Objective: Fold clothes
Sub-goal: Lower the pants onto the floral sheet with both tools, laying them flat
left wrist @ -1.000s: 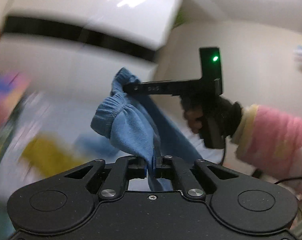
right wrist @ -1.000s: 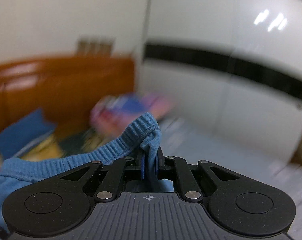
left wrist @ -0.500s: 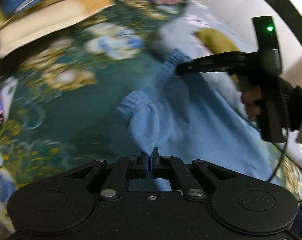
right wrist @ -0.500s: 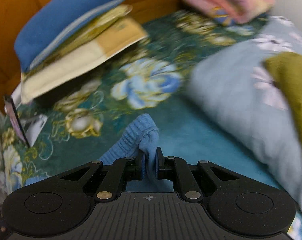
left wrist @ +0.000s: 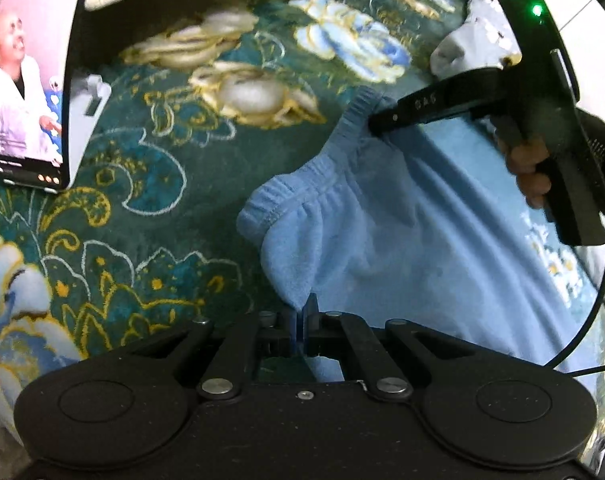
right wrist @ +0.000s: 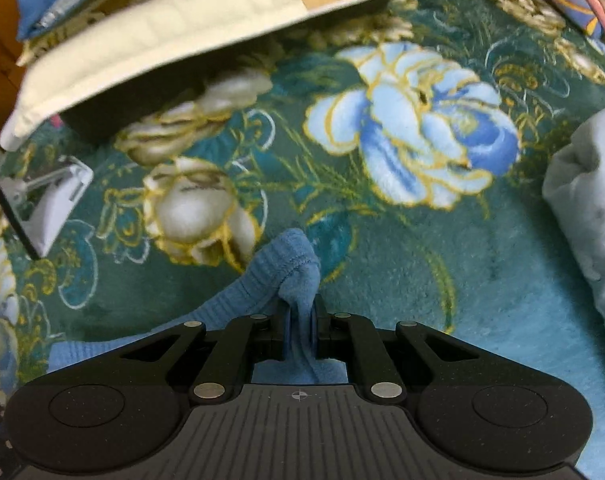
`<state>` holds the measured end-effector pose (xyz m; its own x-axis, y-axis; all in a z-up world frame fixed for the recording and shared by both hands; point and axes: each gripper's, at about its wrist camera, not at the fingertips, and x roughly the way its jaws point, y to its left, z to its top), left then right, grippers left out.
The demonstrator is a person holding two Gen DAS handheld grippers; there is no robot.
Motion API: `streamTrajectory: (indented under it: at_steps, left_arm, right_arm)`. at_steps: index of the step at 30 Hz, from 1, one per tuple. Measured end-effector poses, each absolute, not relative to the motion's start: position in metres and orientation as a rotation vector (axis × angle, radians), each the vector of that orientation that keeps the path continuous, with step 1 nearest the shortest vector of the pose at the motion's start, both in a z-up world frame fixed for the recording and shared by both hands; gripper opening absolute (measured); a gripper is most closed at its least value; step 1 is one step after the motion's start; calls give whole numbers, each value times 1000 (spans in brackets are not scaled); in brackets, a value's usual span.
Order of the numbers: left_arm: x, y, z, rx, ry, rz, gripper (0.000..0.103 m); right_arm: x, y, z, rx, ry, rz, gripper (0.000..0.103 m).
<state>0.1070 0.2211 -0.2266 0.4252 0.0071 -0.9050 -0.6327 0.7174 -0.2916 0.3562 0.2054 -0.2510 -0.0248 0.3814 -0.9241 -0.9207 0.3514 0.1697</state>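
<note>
A phone [left wrist: 30, 76] is standing propped at the far left on the floral bed blanket [left wrist: 162, 208], playing a video. Right of it, the left tongs [left wrist: 302, 316] are pinching shut on one corner of the blue garment [left wrist: 382, 240], at its ribbed band. Further right, the right tongs [right wrist: 300, 320] are clamping closed on the band's other end, a hand [left wrist: 530, 168] gripping their handle. The garment is hanging spread between the two grips and trailing down onto the bed. No finished fold is showing in it; I judge it is being spread flat or carried over in a fold, and cannot tell which. No containers are appearing; pillows [right wrist: 162, 40] are lying beyond.
</note>
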Motion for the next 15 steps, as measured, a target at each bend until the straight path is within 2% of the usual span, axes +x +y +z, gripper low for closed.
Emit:
streamTrajectory:
  at_steps: [5,7,9,10,11,15]
  left_arm:
    - [113,230,-235,-718,1093,424,3]
    - [112,231,-231,-732,1085,409,9]
    - [110,232,-226,-741,1077,391,31]
    - [108,232,-225,-738,1075,378,34]
    - [107,232,-223,-735,1074,365,36]
    - [105,233,-219,-696,1094,355,39]
  right_arm:
    - [355,180,-241,-560,1129,1106,14]
    - [354,162,-227,-521,1103,1084,15]
    - [353,144,-213,-483,1075,1061,23]
    - [353,135,-206,-463,1062,1050,37]
    - [353,126,-199,-444,1048,1038,45]
    - [351,90,-172,-368,993,992,47]
